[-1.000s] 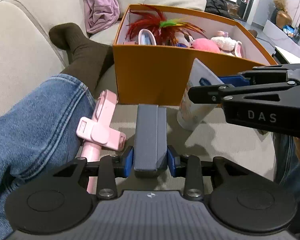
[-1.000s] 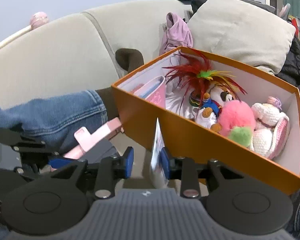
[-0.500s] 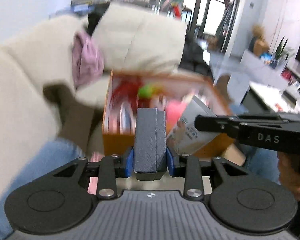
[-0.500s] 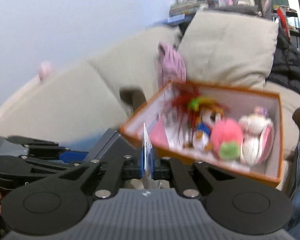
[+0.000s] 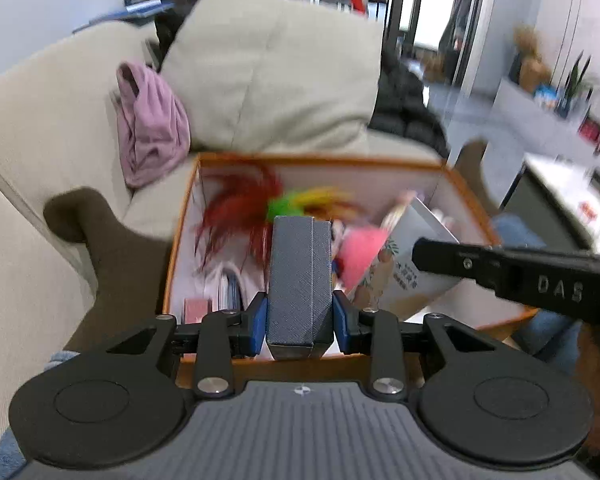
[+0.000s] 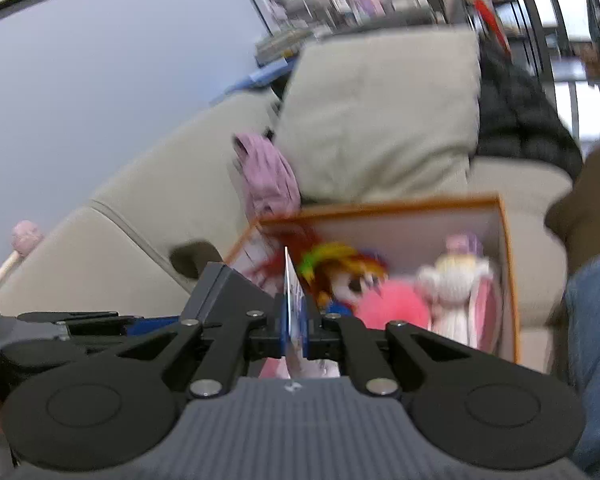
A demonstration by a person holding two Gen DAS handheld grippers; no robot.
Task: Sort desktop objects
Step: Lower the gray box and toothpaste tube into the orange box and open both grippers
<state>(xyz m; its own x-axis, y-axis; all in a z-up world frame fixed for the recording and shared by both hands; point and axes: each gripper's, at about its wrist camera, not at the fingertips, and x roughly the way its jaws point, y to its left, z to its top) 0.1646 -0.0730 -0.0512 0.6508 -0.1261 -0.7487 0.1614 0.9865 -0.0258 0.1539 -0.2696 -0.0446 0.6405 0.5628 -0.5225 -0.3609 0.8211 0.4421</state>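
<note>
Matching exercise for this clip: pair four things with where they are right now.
Things:
1. grey case
2. white packet
3. purple cloth
4. pink fluffy toy

Places:
A. lying inside the orange box
B. draped on the sofa beside the cushion
C. clamped in the left gripper
D. pinched edge-on in the right gripper

Pairs: 1-C, 2-D, 3-B, 4-A

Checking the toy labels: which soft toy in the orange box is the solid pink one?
The fluffy pink ball, middle of the orange box. The white crocheted toy beside it is mostly white.
</note>
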